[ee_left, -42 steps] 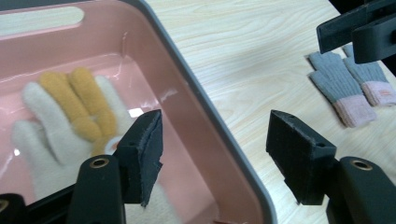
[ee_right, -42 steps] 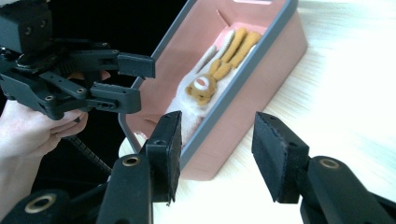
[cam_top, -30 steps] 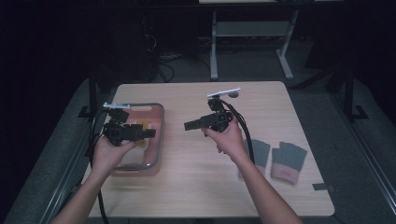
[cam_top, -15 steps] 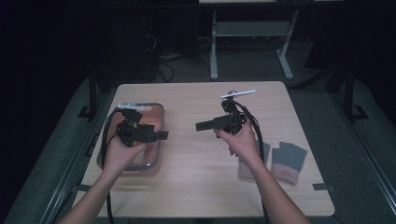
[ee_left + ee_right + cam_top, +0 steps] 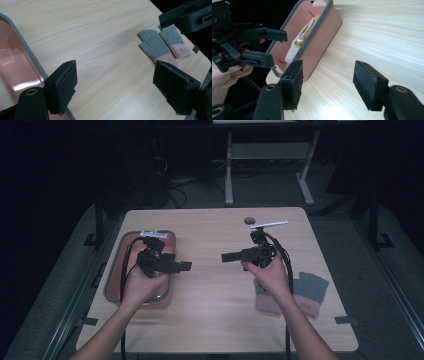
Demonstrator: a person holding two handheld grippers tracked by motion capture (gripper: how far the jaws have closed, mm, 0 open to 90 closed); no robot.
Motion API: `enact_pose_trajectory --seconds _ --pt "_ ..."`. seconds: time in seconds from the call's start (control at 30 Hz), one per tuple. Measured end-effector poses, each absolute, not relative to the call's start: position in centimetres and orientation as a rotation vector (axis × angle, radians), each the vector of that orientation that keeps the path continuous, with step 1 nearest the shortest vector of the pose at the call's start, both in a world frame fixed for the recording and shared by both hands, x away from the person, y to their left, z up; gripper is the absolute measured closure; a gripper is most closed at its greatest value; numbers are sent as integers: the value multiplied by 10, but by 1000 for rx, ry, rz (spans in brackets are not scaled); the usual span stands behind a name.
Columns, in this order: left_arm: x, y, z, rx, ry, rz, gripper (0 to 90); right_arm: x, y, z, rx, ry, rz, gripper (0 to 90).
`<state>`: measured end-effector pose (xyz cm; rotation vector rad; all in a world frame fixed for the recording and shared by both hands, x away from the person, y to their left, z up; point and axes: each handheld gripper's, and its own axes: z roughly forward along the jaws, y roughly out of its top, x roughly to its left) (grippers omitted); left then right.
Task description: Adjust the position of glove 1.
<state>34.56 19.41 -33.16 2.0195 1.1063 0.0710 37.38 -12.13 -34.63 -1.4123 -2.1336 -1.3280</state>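
Both hands have drifted right since a second ago. The left gripper (image 5: 184, 266) and right gripper (image 5: 227, 256) have just been opening, empty, jaws apart. The gloves (image 5: 300, 292) lie near right; the tray (image 5: 116, 270) sits left.

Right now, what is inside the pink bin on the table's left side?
In the right gripper view, the pink bin holds a white and yellow item lying against its wall. The rim hides the rest of its floor.

Tray (image 5: 116, 270) at table's (image 5: 210, 320) left edge, gloves (image 5: 305, 292) near its right edge, well apart
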Motion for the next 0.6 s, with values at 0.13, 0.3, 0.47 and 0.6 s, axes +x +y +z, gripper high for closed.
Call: enact_pose_trajectory --seconds 0.13,0.3,0.47,0.6 --pt "344 187 -331 2019 1094 72 187 370 -126 -348 -1411 -2144 -1308 404" --pt "342 177 -332 2032 1074 69 186 366 -137 -351 -1433 -2159 -1300 399" --pt "341 166 -334 2048 1056 57 187 363 -151 -352 -1470 -2149 -1302 398" --pt "340 157 -336 2059 1038 49 186 360 -163 -353 -1493 -2151 -1307 397"
